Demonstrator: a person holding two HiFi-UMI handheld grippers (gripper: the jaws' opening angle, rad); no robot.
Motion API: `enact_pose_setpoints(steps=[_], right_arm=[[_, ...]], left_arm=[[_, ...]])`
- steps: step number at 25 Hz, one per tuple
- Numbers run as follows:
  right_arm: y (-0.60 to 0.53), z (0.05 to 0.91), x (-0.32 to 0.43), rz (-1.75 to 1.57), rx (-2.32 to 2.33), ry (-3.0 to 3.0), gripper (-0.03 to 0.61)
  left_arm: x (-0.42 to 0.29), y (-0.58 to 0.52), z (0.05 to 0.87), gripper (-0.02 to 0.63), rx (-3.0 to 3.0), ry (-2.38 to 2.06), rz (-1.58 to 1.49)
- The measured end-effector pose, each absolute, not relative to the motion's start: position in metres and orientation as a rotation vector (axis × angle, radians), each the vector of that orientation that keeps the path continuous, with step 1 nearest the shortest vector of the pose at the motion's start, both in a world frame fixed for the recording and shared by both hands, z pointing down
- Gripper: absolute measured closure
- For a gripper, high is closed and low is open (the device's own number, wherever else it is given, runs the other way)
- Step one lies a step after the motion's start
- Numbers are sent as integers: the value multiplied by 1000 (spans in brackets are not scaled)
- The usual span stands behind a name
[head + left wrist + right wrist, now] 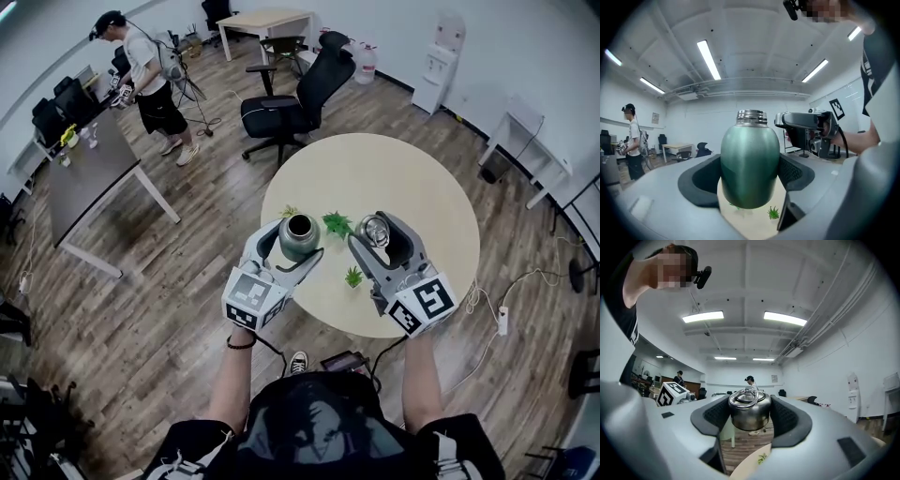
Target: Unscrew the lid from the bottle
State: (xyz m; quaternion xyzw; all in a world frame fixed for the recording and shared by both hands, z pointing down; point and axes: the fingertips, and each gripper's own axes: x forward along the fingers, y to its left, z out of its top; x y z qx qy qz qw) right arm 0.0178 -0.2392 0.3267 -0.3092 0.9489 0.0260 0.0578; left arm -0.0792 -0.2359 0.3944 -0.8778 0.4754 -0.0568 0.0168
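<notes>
- Left tongs (295, 246), lower centre-left of the head view: clamped on a dark green metal bottle (750, 159), pads on both sides of its body.
- Bottle is upright, and its bare threaded silver neck is open at the top. The left gripper view shows its base off the round beige tabletop (412, 187).
- Right tongs (375, 234), just right of the bottle in the head view: clamped on a silver metal lid with a ring handle (749, 408), ring side up.
- Lid is off the bottle. The two are near each other at about the same height, not touching.
- Both sit over the near edge of the tabletop.
- Small green plant sprigs (337, 223) lie on the tabletop between and around the two tongs.
- Upper part of the head view: black office chair (300, 94) behind the tabletop, and a person (150, 80) standing at upper left beside a grey desk (89, 178).
</notes>
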Motion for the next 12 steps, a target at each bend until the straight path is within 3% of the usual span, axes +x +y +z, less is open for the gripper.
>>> enact_pose_setpoints(steps=[12], right_arm=[[-241, 364, 22, 112, -1216, 2850, 313]], left_arm=[[-102, -234, 387, 246, -2622, 1779, -99]])
